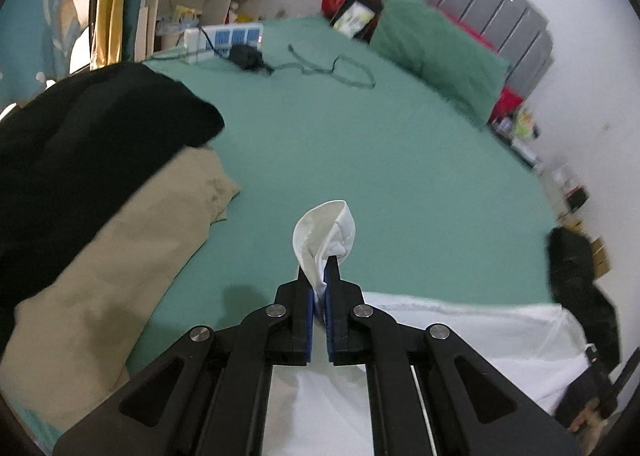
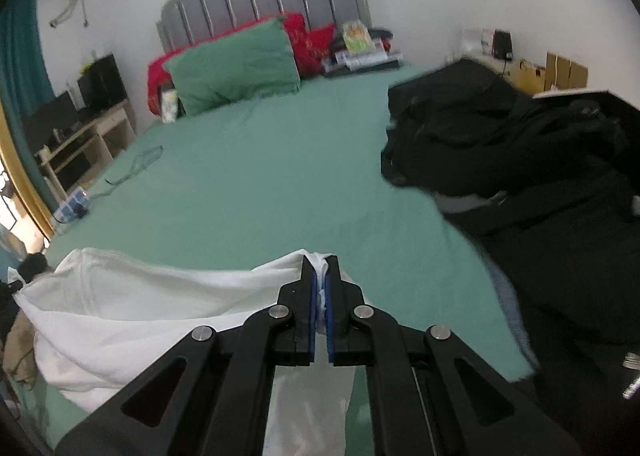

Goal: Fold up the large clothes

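1. Both tools are clamped tight on cloth: left gripper (image 1: 319, 276) and right gripper (image 2: 320, 276) each have their jaws pressed onto a bunched edge of the white garment (image 2: 132, 296), with no gap beyond the fabric itself.
2. Landmark — the green bed sheet (image 1: 360, 160). The garment lies at the sheet's near edge, held up between the two tools; its long axis runs from one gripper across to the other, roughly parallel to that near edge.
3. Deciding relation, as judged: open sheet lies straight ahead of both tools, toward the green pillow (image 2: 236, 64), so the cloth can be carried forward and laid flat there. Neither hand is nearer; each holds its own end.
4. Left view alone shows the tan garment (image 1: 120, 276) and black garment (image 1: 80, 144) piled on the sheet's left side, and a white flap standing up past the jaws.
5. Right view alone shows the black clothing heap (image 2: 540, 176) on the sheet's right side — and the garment's sagging span.
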{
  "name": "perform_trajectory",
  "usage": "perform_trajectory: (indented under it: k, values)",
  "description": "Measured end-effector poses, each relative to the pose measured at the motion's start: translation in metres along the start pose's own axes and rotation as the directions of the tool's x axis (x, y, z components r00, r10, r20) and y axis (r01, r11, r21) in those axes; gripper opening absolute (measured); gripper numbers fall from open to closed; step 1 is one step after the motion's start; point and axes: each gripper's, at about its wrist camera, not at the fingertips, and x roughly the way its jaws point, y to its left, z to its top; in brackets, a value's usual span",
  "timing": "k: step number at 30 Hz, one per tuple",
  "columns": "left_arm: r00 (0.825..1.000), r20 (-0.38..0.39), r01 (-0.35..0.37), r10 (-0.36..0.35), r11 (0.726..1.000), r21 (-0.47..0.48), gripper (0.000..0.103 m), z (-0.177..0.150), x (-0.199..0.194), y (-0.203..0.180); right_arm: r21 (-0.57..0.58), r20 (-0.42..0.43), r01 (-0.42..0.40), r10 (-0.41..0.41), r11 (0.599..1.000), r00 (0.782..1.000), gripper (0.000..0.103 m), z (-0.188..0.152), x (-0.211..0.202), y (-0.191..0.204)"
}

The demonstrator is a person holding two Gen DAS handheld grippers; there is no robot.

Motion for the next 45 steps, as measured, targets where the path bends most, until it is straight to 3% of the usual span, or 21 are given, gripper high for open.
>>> perform_trajectory:
  k: [4,7,8,9,10,11,13,14,20,24,26,28,29,31,32,33,34,45]
  values:
    - [0.998,-0.06,-0.031,0.03,0.999,-0.012,0.006,0.004,0.045,0.003,0.006,-0.064,0.02,-0.02,1.0,0.998,0.005,-0.003,0.034,-0.001]
    - [0.995,-0.089,-0.053,0.054,0.998,0.014,0.036,0.007,0.068,0.005,0.029,-0.123,0.042,-0.038,0.999,0.992,0.011,-0.008,0.05,-0.004]
    - [0.994,-0.088,-0.058,0.059,0.998,0.01,0.047,0.007,0.071,0.008,0.033,-0.143,0.045,-0.039,0.998,0.989,0.018,-0.01,0.054,-0.005]
    - [0.996,-0.071,-0.058,0.057,0.998,0.001,0.052,0.007,0.068,0.011,0.036,-0.158,0.041,-0.035,0.998,0.987,0.023,-0.012,0.055,-0.005]
    - [0.997,-0.054,-0.055,0.054,0.998,-0.004,0.053,0.007,0.064,0.014,0.041,-0.156,0.037,-0.03,0.998,0.987,0.037,-0.013,0.053,-0.005]
    - [0.998,-0.031,-0.049,0.049,0.999,0.0,0.055,0.006,0.056,0.017,0.047,-0.146,0.034,-0.027,0.998,0.989,0.058,-0.015,0.05,-0.006]
    - [0.999,-0.001,-0.045,0.045,0.999,0.015,0.058,0.001,0.041,0.022,0.077,-0.116,0.038,-0.029,0.996,0.993,0.076,-0.02,0.037,-0.011]
    - [0.999,0.003,-0.046,0.046,0.999,0.028,0.059,-0.004,0.034,0.024,0.102,-0.108,0.039,-0.028,0.994,0.994,0.077,-0.023,0.032,-0.013]
    - [0.997,-0.077,-0.017,0.027,0.991,0.129,0.06,-0.055,0.004,0.033,0.25,-0.155,-0.027,0.067,0.968,0.986,0.078,-0.07,0.004,-0.025]
    - [0.981,-0.19,0.007,0.034,0.977,0.213,0.06,-0.098,0.014,0.033,0.271,-0.191,-0.025,0.079,0.962,0.978,0.077,-0.107,-0.013,-0.019]
    - [0.978,-0.205,0.0,0.045,0.977,0.215,0.06,-0.113,0.018,0.036,0.296,-0.214,-0.043,0.11,0.954,0.97,0.077,-0.124,-0.015,-0.014]
    - [0.986,-0.151,-0.023,0.066,0.962,0.271,0.06,-0.124,0.012,0.03,0.258,-0.219,-0.052,0.111,0.965,0.969,0.064,-0.133,-0.017,-0.002]
    - [0.987,-0.144,-0.032,0.078,0.955,0.296,0.06,-0.129,0.011,0.027,0.219,-0.229,-0.043,0.094,0.975,0.969,0.041,-0.134,-0.017,0.003]
    - [0.987,-0.138,-0.035,0.083,0.948,0.317,0.058,-0.134,0.009,0.023,0.18,-0.26,-0.064,0.111,0.981,0.959,0.016,-0.138,-0.015,0.011]
    - [0.987,-0.143,-0.021,0.07,0.947,0.32,0.041,-0.136,0.007,0.023,0.184,-0.266,-0.079,0.127,0.98,0.956,0.011,-0.14,-0.015,0.012]
    - [0.987,-0.151,-0.007,0.058,0.95,0.313,0.015,-0.135,0.005,0.023,0.194,-0.27,-0.085,0.137,0.977,0.953,0.011,-0.142,-0.016,0.013]
    - [0.985,-0.169,0.014,0.038,0.955,0.296,0.009,-0.135,0.002,0.023,0.202,-0.269,-0.088,0.142,0.975,0.953,0.01,-0.142,-0.018,0.013]
    - [0.992,-0.124,0.017,0.015,0.967,0.253,0.007,-0.166,-0.069,0.036,0.148,-0.223,-0.068,0.1,0.987,0.97,0.008,-0.155,-0.082,0.013]
